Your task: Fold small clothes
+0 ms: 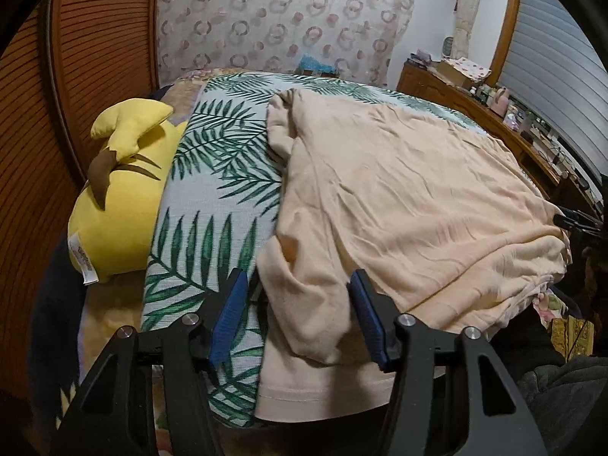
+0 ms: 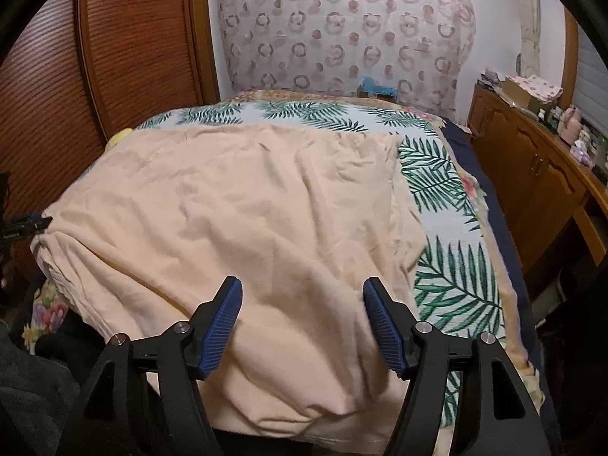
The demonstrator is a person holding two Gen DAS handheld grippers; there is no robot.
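A peach T-shirt (image 1: 399,197) lies spread and wrinkled over a bed with a palm-leaf cover (image 1: 212,190). In the left wrist view its sleeve is bunched at the near left corner, and its hem hangs over the bed's front edge. My left gripper (image 1: 298,273) stands open astride that sleeve fold, the blue pads not pressing it. In the right wrist view the shirt (image 2: 235,209) fills the middle. My right gripper (image 2: 303,281) is open just over its near right part, fabric under and between the fingers. Each gripper's tip shows at the far side edge of the other's view.
A yellow plush toy (image 1: 117,205) lies on the bed left of the shirt. Louvred wooden doors (image 1: 76,76) stand on the left. A wooden dresser (image 2: 532,159) with small items runs along the right wall. Leaf cover (image 2: 448,266) lies bare right of the shirt.
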